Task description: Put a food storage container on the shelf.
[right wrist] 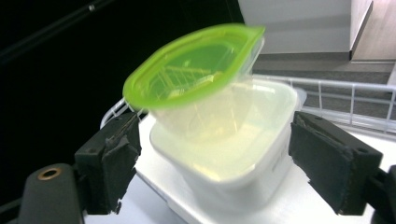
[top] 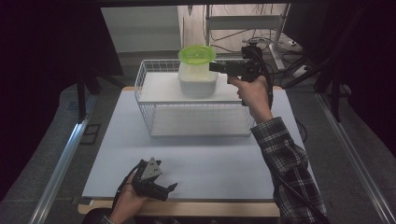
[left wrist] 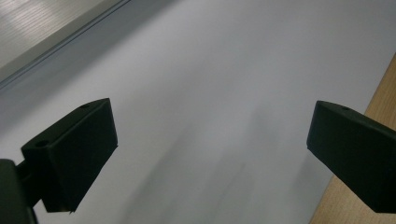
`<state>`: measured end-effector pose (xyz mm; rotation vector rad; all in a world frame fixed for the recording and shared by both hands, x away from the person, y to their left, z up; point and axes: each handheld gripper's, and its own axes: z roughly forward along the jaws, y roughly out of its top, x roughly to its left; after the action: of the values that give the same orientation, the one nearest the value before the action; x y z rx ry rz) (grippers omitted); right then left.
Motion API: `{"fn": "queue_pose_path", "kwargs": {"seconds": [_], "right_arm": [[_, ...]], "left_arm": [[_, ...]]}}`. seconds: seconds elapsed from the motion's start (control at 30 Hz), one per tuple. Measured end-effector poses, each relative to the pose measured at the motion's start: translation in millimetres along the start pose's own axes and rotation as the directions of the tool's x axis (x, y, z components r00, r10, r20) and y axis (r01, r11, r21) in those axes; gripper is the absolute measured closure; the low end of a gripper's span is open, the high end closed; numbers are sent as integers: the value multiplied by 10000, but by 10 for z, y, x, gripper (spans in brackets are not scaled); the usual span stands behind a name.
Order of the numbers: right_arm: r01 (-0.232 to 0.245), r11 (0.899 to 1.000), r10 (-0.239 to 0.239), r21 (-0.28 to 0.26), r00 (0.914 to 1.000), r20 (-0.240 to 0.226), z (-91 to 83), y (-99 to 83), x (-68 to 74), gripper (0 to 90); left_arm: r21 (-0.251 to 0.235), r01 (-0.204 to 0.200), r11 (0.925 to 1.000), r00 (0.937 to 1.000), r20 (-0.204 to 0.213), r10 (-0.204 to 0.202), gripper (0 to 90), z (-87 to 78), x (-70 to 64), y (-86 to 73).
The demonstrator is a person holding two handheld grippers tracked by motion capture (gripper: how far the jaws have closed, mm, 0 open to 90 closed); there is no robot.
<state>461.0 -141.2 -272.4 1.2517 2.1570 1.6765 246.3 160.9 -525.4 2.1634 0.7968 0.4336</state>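
Two stacked tubs (top: 198,79), one green lid (top: 196,53), on one wire rack (top: 148,100). Right gripper (right wrist: 212,163) stood wide around them; left gripper (top: 164,189) wide, empty.

Dim overall: the high view falls to near black at nine and three o'clock, while the white tabletop (top: 196,158) stays palely lit from above. Soft shadows streak it in the left gripper view. The green lid (right wrist: 196,70) is motion-blurred, edges smeared.
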Motion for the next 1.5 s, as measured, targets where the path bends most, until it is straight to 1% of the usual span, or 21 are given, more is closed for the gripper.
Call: {"fn": "queue_pose_path", "kwargs": {"seconds": [0.33,0.37,0.43,0.47,0.57,0.6,0.67,0.73,0.77,0.8,0.87,0.9,1.07,1.1,1.13,1.2,1.23,1.27,1.4,1.43,1.5], "right_arm": [[787,9954,-791,540,9968,70,-84,-348,62,154],[1029,9931,-1036,565,9946,87,-115,-443,74,151],[1108,9922,-1113,565,9938,70,-127,-474,79,149],[1402,9885,-1407,568,9900,58,-165,-569,100,143],[1568,9860,-1573,574,9875,39,-200,-650,117,138],[1782,9822,-1787,601,9839,30,-239,-753,138,131],[1835,9810,-1841,624,9829,44,-259,-810,146,129],[2140,9739,-2153,751,9765,97,-318,-1013,156,117],[2140,9739,-2153,751,9765,97,-318,-1013,156,117],[2397,9676,-2421,798,9700,211,-348,-1141,147,110],[2516,9638,-2549,887,9666,283,-370,-1249,126,98],[2516,9638,-2549,887,9666,283,-370,-1249,126,98],[2565,9589,-2628,1212,9640,394,-428,-1626,-19,59],[2565,9589,-2628,1212,9640,394,-428,-1626,-19,59],[2559,9563,-2653,1416,9628,519,-448,-1777,-84,41],[2566,9555,-2668,1454,9621,555,-455,-1826,-106,38],[2516,9514,-2652,1778,9625,571,-462,-1947,-169,15],[2514,9499,-2664,1857,9620,601,-467,-1981,-186,11],[2559,9482,-2724,1881,9598,675,-498,-2123,-239,12],[2643,9454,-2835,1905,9555,811,-522,-2242,-270,11],[2668,9442,-2870,1931,9542,848,-528,-2286,-279,9]], "left_arm": [[-8,29,10000,10000,12,-29,14,-1,-3,0],[-9,32,10000,10000,3,-32,14,0,-2,0],[-4,29,10000,10000,-9,-29,14,1,-3,-1],[-4,23,10000,10000,-14,-23,14,2,-3,0],[-9,15,10000,10000,-24,-15,14,3,-4,0],[-19,17,10000,10000,-36,-17,14,4,-5,0],[-2,9,10000,10000,-41,-9,14,3,-6,0],[20,-16,10000,10000,-51,16,14,4,-5,0],[20,-16,10000,10000,-51,16,14,4,-5,0],[30,-18,10000,10000,-60,18,14,4,-7,0],[34,-18,10000,10000,-68,18,14,4,-7,0],[34,-18,10000,10000,-68,18,14,4,-7,0],[44,-10,10000,10000,-66,10,14,4,-4,-1],[44,-10,10000,10000,-66,10,14,4,-4,-1],[45,9,10000,10000,-58,-9,14,5,-6,-2],[9,21,10000,10000,-57,-21,14,8,-10,-2],[10,5,10000,10000,-61,-5,14,8,-12,-1],[10,5,10000,10000,-61,-5,14,8,-12,-1],[20,-48,10000,10000,-49,48,13,9,-19,-2],[38,-83,10000,10000,-46,83,13,11,-21,-3],[53,-115,9999,9999,-33,115,13,15,-24,-5]]}}
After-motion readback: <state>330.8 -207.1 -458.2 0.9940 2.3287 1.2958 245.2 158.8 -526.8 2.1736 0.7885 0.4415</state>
